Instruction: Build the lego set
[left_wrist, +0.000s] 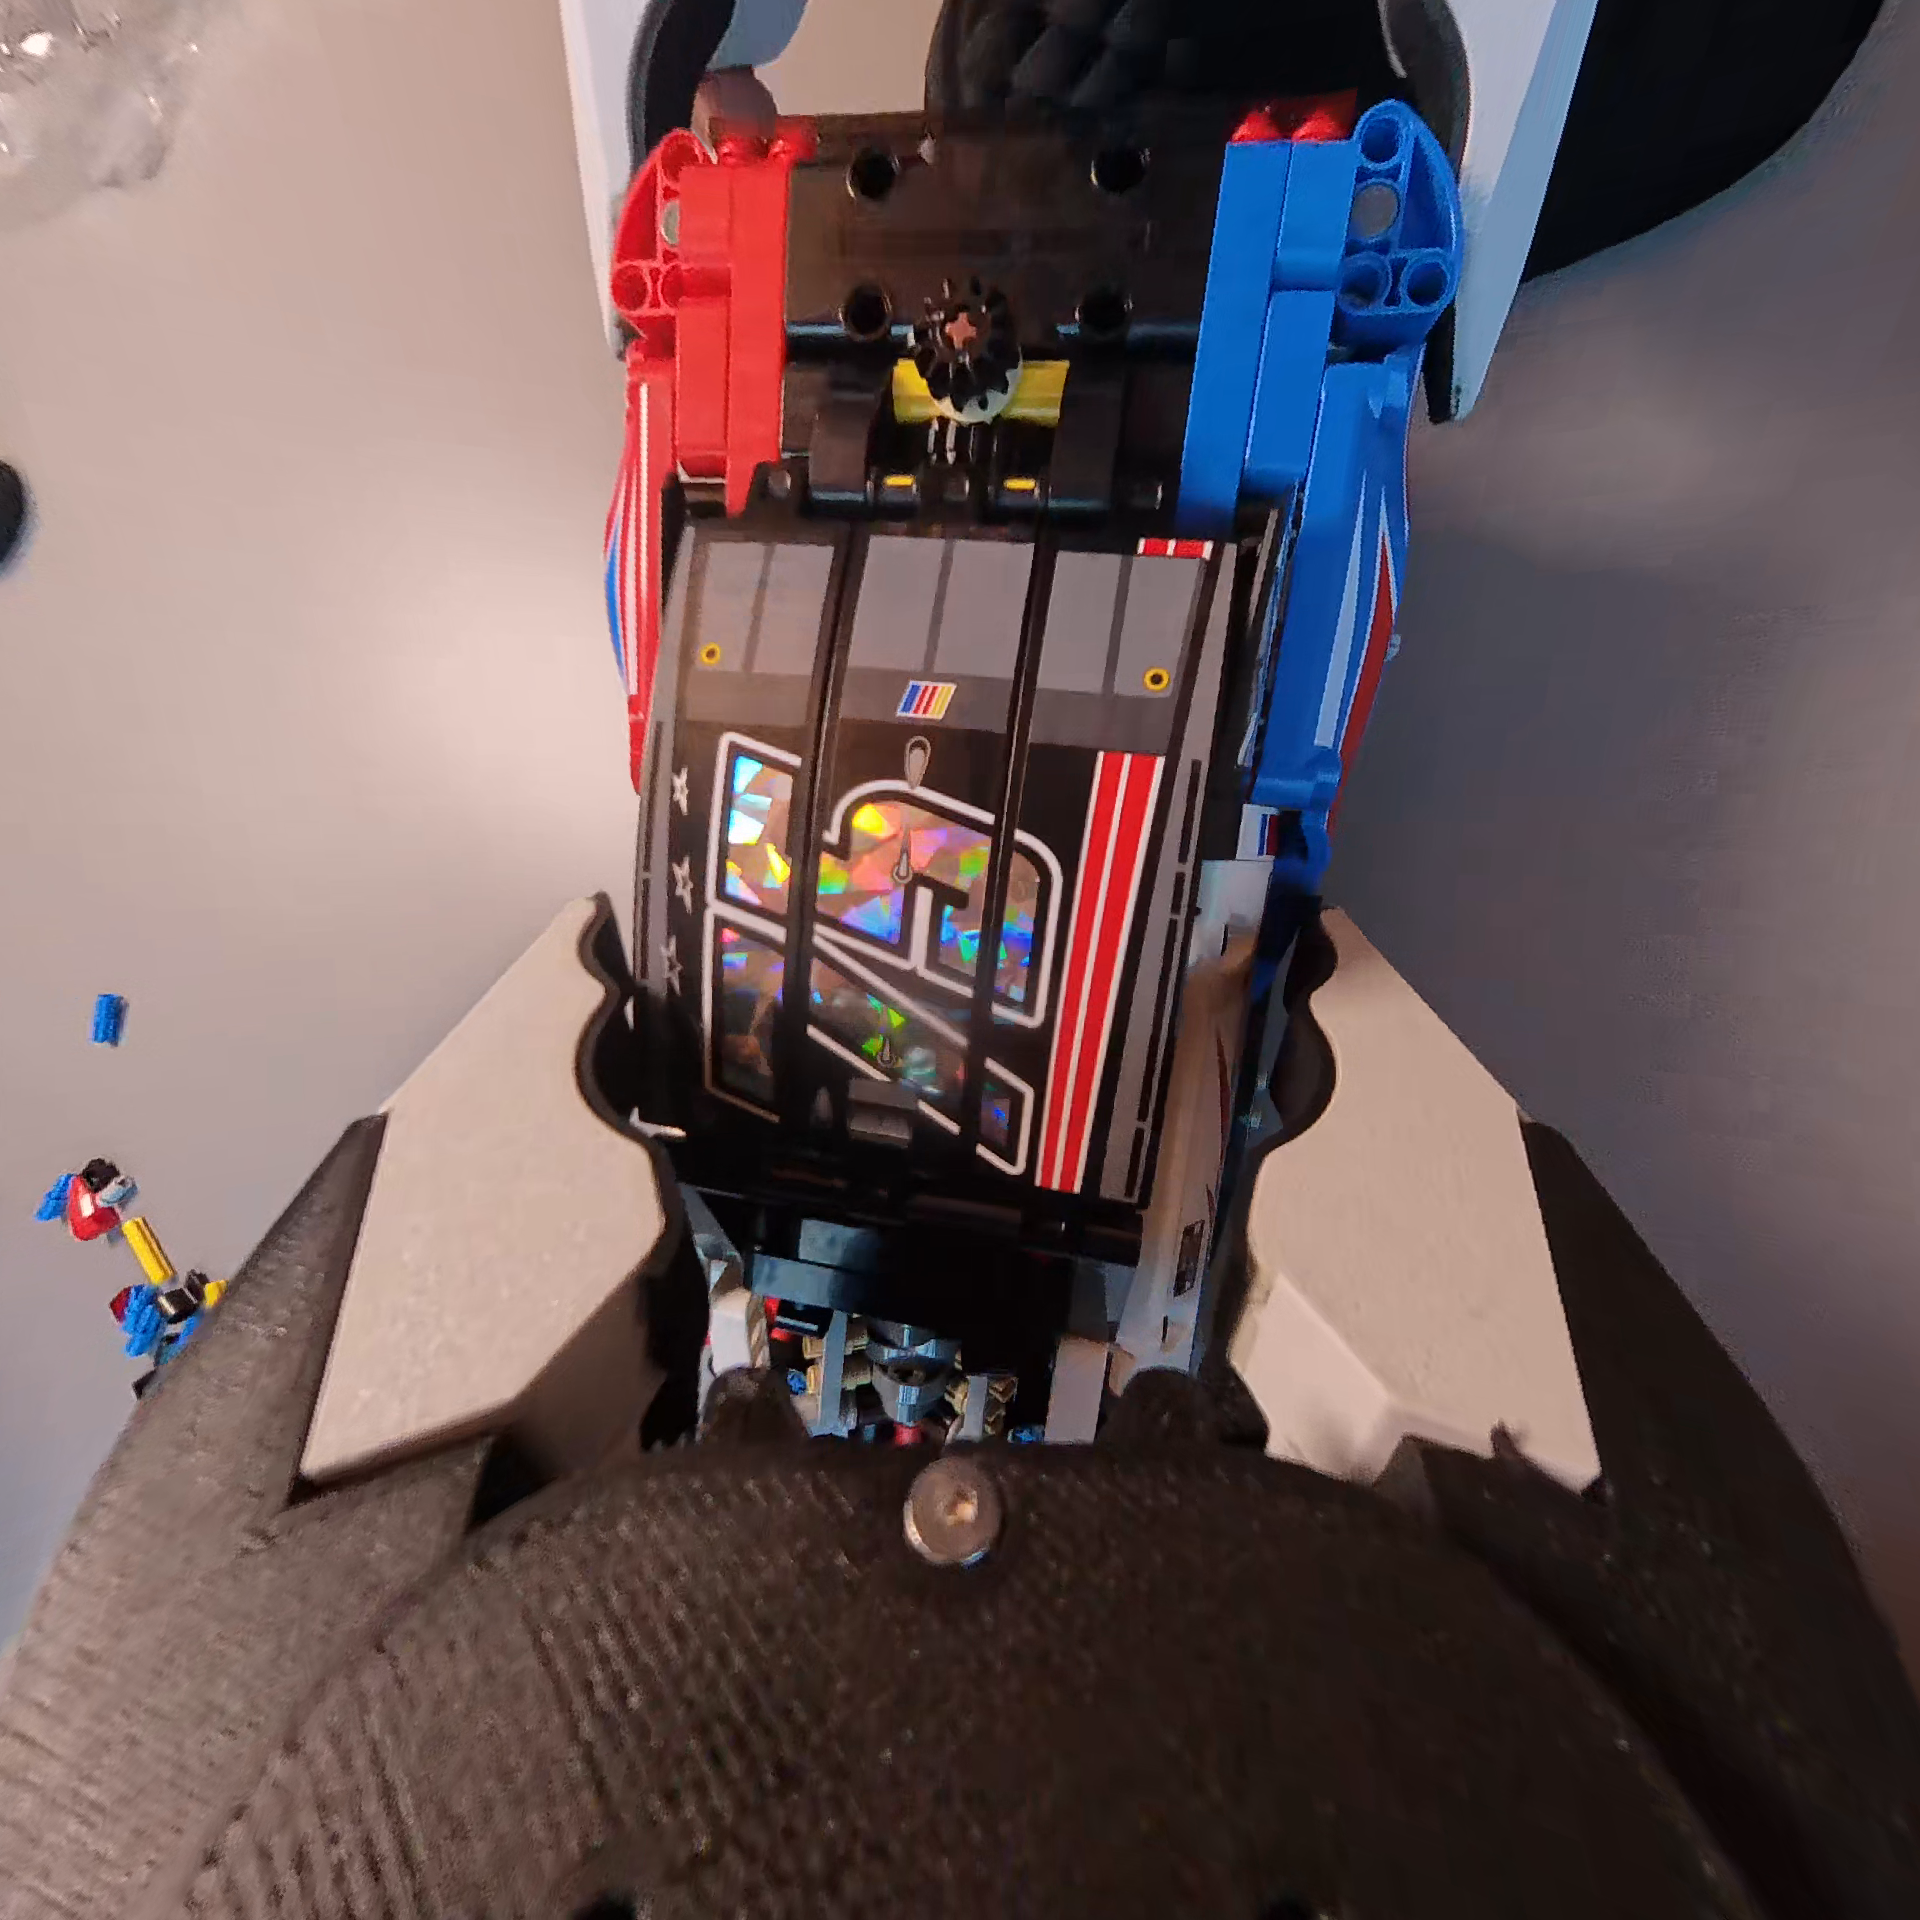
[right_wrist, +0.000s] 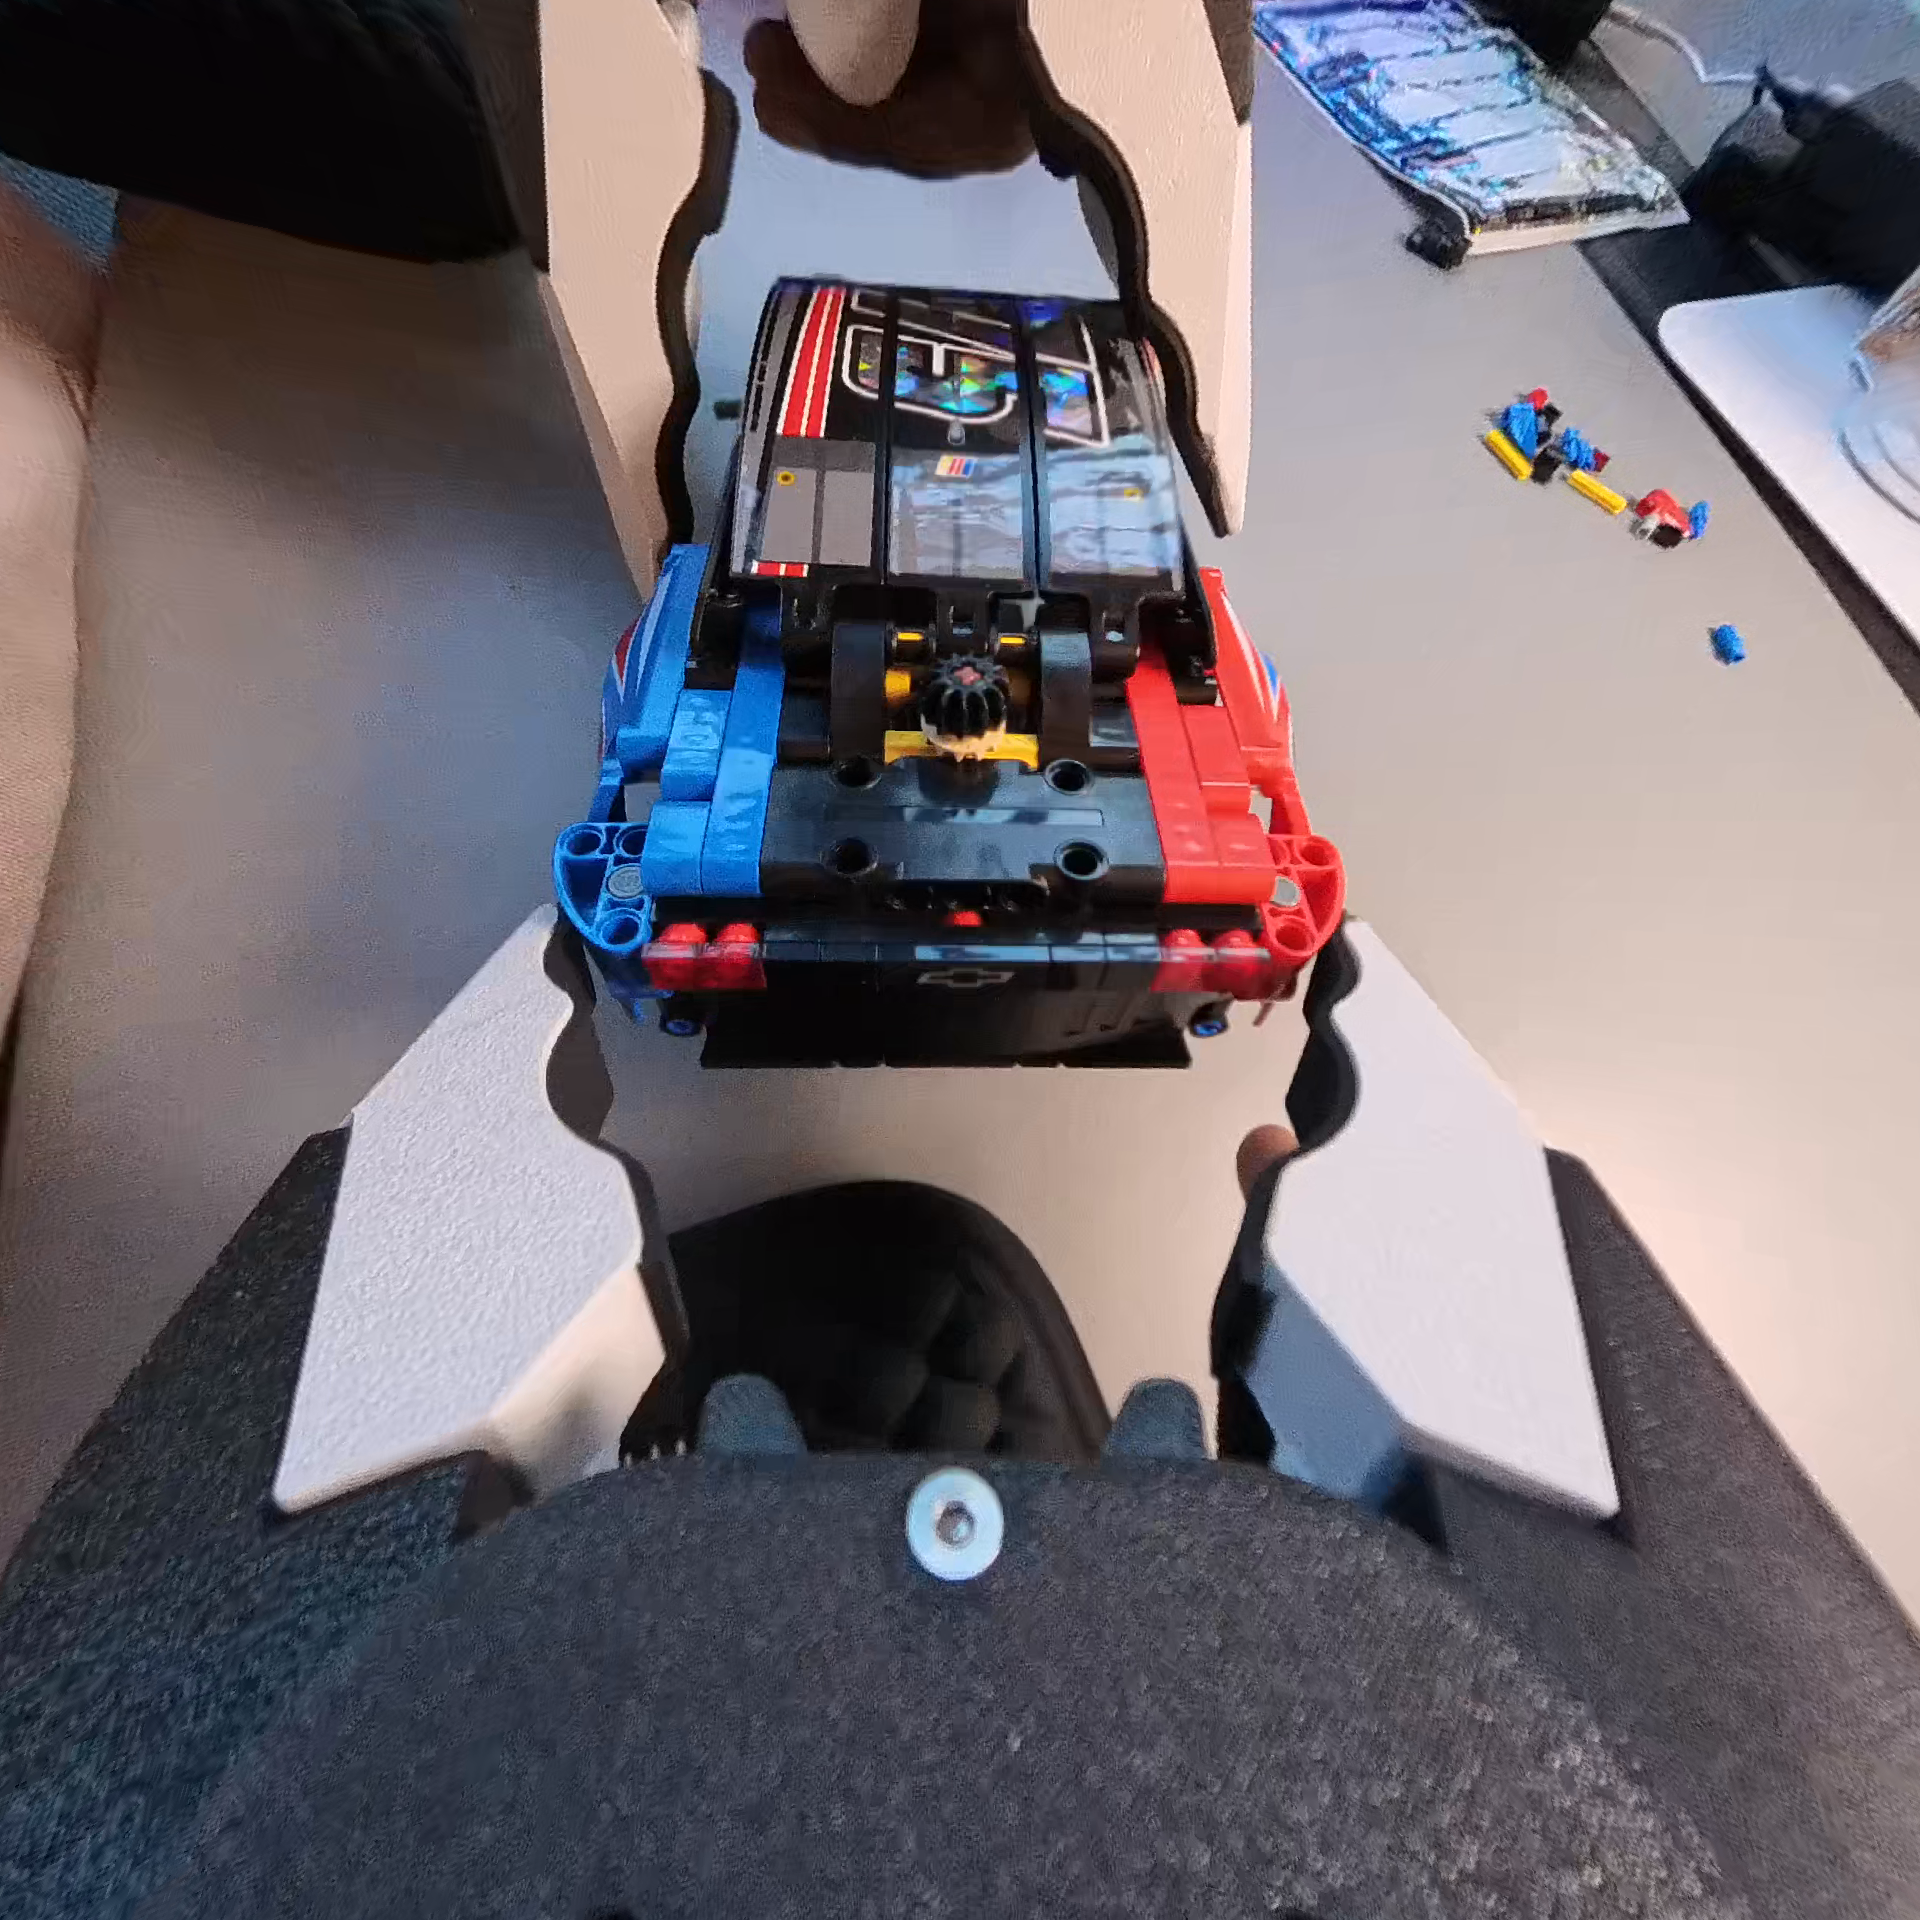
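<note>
Gripping the lego race car (left_wrist: 935, 831) by its roof sides — left gripper (left_wrist: 951, 1039) clamped on it, right gripper (right_wrist: 951, 997) spread wide at the rear bumper — touching or not unclear, loose bricks (right_wrist: 1590, 468) well aside on the grey table (right_wrist: 1455, 831).

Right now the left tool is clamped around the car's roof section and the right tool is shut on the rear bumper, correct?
Not quite. The right tool is open, its fingers either side of the car's rear bumper without clamping it, as the right wrist view shows. The left tool is indeed clamped around the roof section.
</note>
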